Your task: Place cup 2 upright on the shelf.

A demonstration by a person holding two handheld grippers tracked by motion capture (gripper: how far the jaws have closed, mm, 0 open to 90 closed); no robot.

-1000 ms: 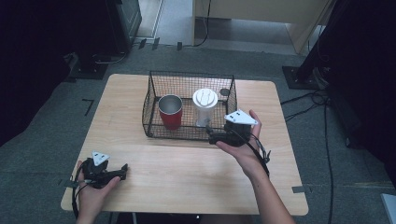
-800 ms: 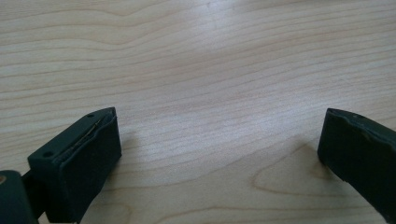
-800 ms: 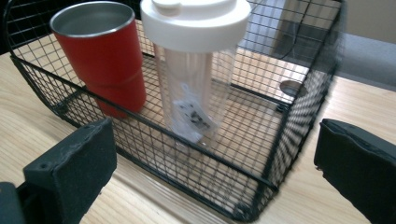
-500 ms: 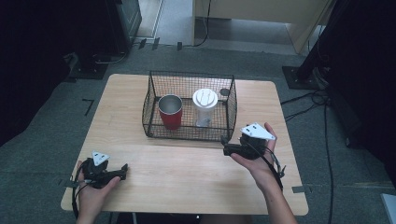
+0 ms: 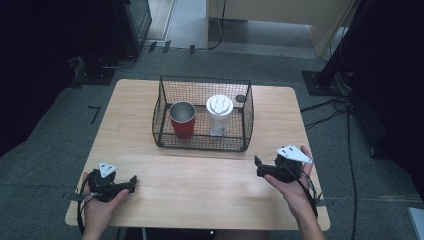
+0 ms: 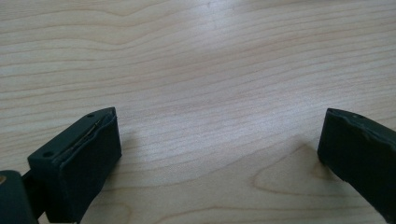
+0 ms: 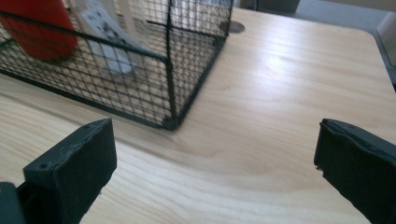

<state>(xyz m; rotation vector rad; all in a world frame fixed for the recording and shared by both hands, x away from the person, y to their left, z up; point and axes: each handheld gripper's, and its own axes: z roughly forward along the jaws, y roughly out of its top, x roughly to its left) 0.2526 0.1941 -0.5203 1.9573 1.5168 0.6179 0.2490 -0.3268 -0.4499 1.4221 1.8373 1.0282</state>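
Two cups stand inside one black wire-mesh basket (image 5: 202, 145) on the light wooden desk (image 5: 200, 185) in the high view: a red cup with a metal rim (image 5: 182, 119) in the basket's left half and a white lidded cup (image 5: 219, 114) just beside it to the right. Two hand-held grippers lie nearer the person than the basket. The left hand-held gripper (image 5: 131, 181) sits in the left hand (image 5: 102, 202), well apart from the basket toward the desk's near left corner. The right hand-held gripper (image 5: 258, 166) rests in the right hand (image 5: 292, 187), near the basket's right front corner and apart from it.

From the left gripper view, the left hand-held gripper (image 6: 219, 154) has its jaws spread wide over bare desk (image 6: 201, 70), holding nothing.

From the right gripper view, the right hand-held gripper (image 7: 215, 163) likewise stands wide open and empty. The basket (image 7: 170, 98) lies ahead and left of its jaws, one corner nearest, with the red cup (image 7: 39, 28) and the white cup (image 7: 109, 39) behind the mesh.
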